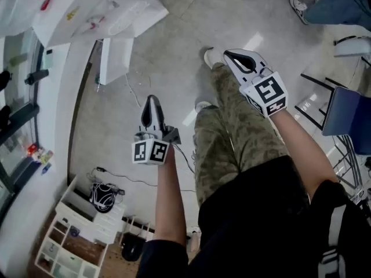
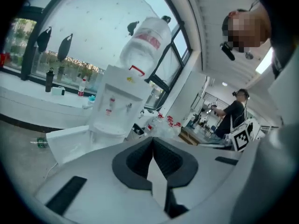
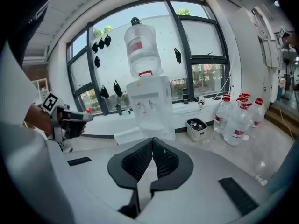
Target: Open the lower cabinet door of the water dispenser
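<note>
The left gripper and right gripper are held empty, jaws clenched, well back from the water dispenser by the far window, presumably because its lower door appears already swung open to its left.

water dispenser stands before the window, with bottles to its right

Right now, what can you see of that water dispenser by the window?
The water dispenser is a white, plastic-looking cabinet standing upright on the floor before the window. A clear inverted bottle with a red label sits on top; two small taps sit on the front. Its lower cabinet door appears swung open.
</note>
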### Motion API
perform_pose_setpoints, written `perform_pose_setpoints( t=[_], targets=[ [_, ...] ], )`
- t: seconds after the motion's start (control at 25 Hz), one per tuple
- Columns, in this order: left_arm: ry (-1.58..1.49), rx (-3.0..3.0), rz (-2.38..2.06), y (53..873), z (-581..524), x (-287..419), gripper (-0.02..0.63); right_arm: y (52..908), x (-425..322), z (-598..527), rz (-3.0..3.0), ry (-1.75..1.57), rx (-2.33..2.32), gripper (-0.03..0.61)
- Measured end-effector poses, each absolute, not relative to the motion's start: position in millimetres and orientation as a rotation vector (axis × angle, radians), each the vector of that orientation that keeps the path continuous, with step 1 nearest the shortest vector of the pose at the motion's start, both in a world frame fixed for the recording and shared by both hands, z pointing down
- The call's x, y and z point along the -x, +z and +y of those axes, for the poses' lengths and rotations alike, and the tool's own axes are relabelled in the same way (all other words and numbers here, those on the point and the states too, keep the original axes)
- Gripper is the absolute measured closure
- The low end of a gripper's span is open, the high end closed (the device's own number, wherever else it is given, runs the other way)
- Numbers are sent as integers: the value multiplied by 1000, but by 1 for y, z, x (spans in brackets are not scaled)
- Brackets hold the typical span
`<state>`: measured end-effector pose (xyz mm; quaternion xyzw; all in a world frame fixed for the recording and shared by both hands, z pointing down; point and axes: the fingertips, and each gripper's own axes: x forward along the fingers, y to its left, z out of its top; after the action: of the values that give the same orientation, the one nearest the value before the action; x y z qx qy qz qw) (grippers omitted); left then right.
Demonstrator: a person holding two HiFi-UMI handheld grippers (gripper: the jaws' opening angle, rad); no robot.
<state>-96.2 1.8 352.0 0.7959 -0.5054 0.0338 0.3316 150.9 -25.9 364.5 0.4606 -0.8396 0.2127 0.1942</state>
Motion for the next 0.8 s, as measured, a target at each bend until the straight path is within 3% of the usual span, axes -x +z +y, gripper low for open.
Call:
perform_pose_setpoints(
  t=[0.48,0.8],
  targets=[
    [45,-2133,-1376,194,94,90,609,230,-175,39,-2379,647,-1307,578],
    [32,-2099,-1549,130,141,36,609,133,-234,50,-2546,612,-1170,578]
  ],
)
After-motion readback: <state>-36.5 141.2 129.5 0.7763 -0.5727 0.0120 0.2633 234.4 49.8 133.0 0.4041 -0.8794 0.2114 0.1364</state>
